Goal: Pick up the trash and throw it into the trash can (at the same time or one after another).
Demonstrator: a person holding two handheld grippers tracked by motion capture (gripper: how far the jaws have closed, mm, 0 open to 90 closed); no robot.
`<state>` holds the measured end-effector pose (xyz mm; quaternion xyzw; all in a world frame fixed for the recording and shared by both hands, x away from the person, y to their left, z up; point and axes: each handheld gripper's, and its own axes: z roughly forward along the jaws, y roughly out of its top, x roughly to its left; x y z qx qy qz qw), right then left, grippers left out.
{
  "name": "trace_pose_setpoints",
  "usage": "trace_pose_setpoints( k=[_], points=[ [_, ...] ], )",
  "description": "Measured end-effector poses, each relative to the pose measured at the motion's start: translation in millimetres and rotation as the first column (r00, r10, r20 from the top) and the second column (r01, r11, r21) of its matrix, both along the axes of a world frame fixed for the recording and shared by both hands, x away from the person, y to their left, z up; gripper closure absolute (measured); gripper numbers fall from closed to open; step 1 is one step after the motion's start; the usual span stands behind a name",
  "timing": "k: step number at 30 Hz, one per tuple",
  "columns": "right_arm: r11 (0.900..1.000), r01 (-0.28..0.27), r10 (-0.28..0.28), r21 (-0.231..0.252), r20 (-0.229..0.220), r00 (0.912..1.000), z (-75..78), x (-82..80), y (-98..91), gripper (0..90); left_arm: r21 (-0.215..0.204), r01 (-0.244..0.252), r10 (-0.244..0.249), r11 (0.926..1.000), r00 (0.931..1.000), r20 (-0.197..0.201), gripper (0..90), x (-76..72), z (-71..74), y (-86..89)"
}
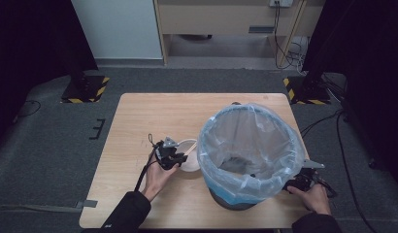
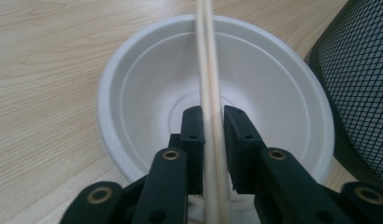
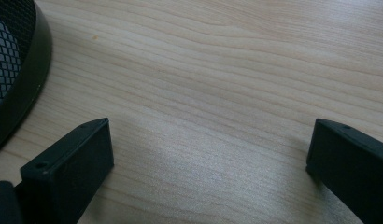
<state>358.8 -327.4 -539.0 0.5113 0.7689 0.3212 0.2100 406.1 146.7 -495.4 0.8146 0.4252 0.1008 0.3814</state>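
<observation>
The left gripper (image 2: 213,116) has its jaws closed on a pair of wooden chopsticks (image 2: 207,60), which lie across the mouth of a white disposable bowl (image 2: 147,93). The pads press on the sticks from both sides, low down near the bowl's near rim, and nothing else is between them.

In the high view the left gripper (image 1: 172,156) and bowl (image 1: 191,164) sit at about 9 o'clock of the mesh waste bin (image 1: 250,145), just beside its plastic liner. The right gripper (image 1: 304,180) rests at about 4 o'clock of the bin; in its own view the jaws stand wide apart over bare table (image 3: 217,70) and hold nothing.

The step in hand looks like lifting the chopsticks clear of the bowl, probably to drop them in the bin. To do it well, keep the squeeze firm and even so the two sticks do not scissor or slide apart. Raise them straight up until they clear the rim, so the light bowl is not dragged or tipped. Then carry them toward 3 o'clock, over the liner's edge.

The long axis of the chopsticks runs straight away from the left gripper, from 6 to 12 o'clock in its view, crossing the bowl's centre. In the high view they slant up toward about 1 o'clock. Which end is the tapered tip I cannot tell, as the near end is blurred.
</observation>
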Motion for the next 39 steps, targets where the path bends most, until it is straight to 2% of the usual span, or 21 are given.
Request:
trace_pose_setpoints(
  k=[5, 11, 13, 14, 15, 16, 19, 22, 27, 28, 29, 30, 32, 33, 34, 36, 37, 38, 39],
  points=[
    [1.0000, 0.001, -0.001, 0.000, 0.000, 1.0000, 0.0, -0.1, 0.0, 0.7, -0.008, -0.008, 0.008, 0.9999, 0.9999, -0.009, 79.5, 0.7, 1.4, 3.0],
    [1.0000, 0.001, -0.001, 0.000, 0.000, 1.0000, 0.0, 0.0, 0.0, 0.7, -0.040, -0.020, 0.020, 0.9990, 0.9998, 0.003, 79.6, 0.4, 8.5, 8.7],
    [1.0000, 0.001, -0.001, 0.000, -0.001, 1.0000, 0.0, -0.1, 0.0, 0.7, -0.049, -0.022, 0.023, 0.9986, 0.9996, 0.015, 79.6, 0.0, 13.3, 11.0],
    [1.0000, 0.000, 0.000, 0.000, 0.000, 1.0000, 0.0, 0.0, 0.0, 0.7, -0.073, -0.028, 0.031, 0.9969, 0.9989, 0.035, 79.6, -0.6, 21.0, 15.2],
    [1.0000, 0.000, 0.000, 0.000, 0.000, 1.0000, 0.0, 0.0, 0.0, 0.7, -0.073, -0.028, 0.031, 0.9969, 0.9989, 0.035, 79.6, -0.6, 21.0, 15.2],
    [1.0000, 0.001, -0.001, 0.000, -0.001, 1.0000, 0.0, -0.1, 0.0, 0.7, -0.098, -0.035, 0.041, 0.9946, 0.9977, 0.054, 79.6, -1.6, 28.1, 19.7],
    [1.0000, 0.001, -0.001, 0.000, 0.000, 1.0000, 0.0, -0.1, 0.0, 0.7, -0.117, -0.041, 0.050, 0.9922, 0.9965, 0.068, 79.6, -2.4, 34.3, 24.2],
    [1.0000, 0.000, 0.000, 0.000, 0.000, 1.0000, 0.0, 0.0, 0.0, 0.7, -0.165, -0.053, 0.072, 0.9849, 0.9907, 0.115, 79.6, -5.5, 50.0, 35.8],
    [1.0000, 0.000, 0.000, 0.000, 0.000, 1.0000, 0.0, 0.0, 0.0, 0.7, -0.211, -0.061, 0.098, 0.9756, 0.9812, 0.166, 79.5, -10.0, 69.6, 48.9],
    [1.0000, 0.001, -0.001, 0.000, 0.000, 1.0000, 0.0, 0.0, 0.0, 0.7, -0.224, -0.066, 0.106, 0.9725, 0.9791, 0.174, 79.6, -10.7, 72.5, 50.4],
    [1.0000, 0.000, 0.000, 0.000, 0.000, 1.0000, 0.0, 0.0, 0.0, 0.7, -0.224, -0.066, 0.106, 0.9725, 0.9791, 0.174, 79.5, -10.7, 72.5, 50.4],
    [1.0000, 0.001, -0.001, 0.000, -0.001, 1.0000, 0.0, 0.0, 0.0, 0.7, -0.252, -0.067, 0.119, 0.9654, 0.9733, 0.196, 79.6, -12.8, 81.1, 55.5],
    [1.0000, 0.000, 0.000, 0.000, 0.000, 1.0000, 0.0, 0.0, 0.0, 0.7, -0.276, -0.066, 0.128, 0.9590, 0.9685, 0.214, 79.5, -15.0, 88.5, 59.6],
    [1.0000, 0.001, -0.001, 0.000, 0.000, 1.0000, 0.0, 0.0, 0.0, 0.7, -0.276, -0.066, 0.128, 0.9590, 0.9685, 0.214, 79.5, -15.0, 88.5, 59.6],
    [1.0000, 0.001, -0.001, 0.000, 0.000, 1.0000, 0.0, 0.0, 0.0, 0.7, -0.301, -0.067, 0.141, 0.9513, 0.9624, 0.232, 79.6, -17.4, 95.9, 64.1],
    [1.0000, 0.001, -0.001, 0.000, 0.000, 1.0000, 0.0, 0.0, 0.0, 0.7, -0.321, -0.065, 0.150, 0.9450, 0.9572, 0.248, 79.6, -19.4, 102.0, 68.0],
    [1.0000, 0.001, -0.001, 0.000, 0.000, 1.0000, 0.0, 0.0, 0.0, 0.7, -0.321, -0.065, 0.150, 0.9450, 0.9572, 0.248, 79.5, -19.4, 102.0, 68.0],
    [1.0000, 0.001, -0.001, 0.000, 0.000, 1.0000, 0.0, 0.0, 0.0, 0.7, -0.337, -0.062, 0.158, 0.9393, 0.9514, 0.264, 79.5, -22.0, 108.9, 72.4],
    [1.0000, 0.001, -0.001, 0.000, -0.001, 1.0000, 0.1, 0.0, 0.0, 0.7, -0.344, -0.061, 0.162, 0.9370, 0.9479, 0.274, 79.5, -23.3, 112.3, 74.4]
  ],
)
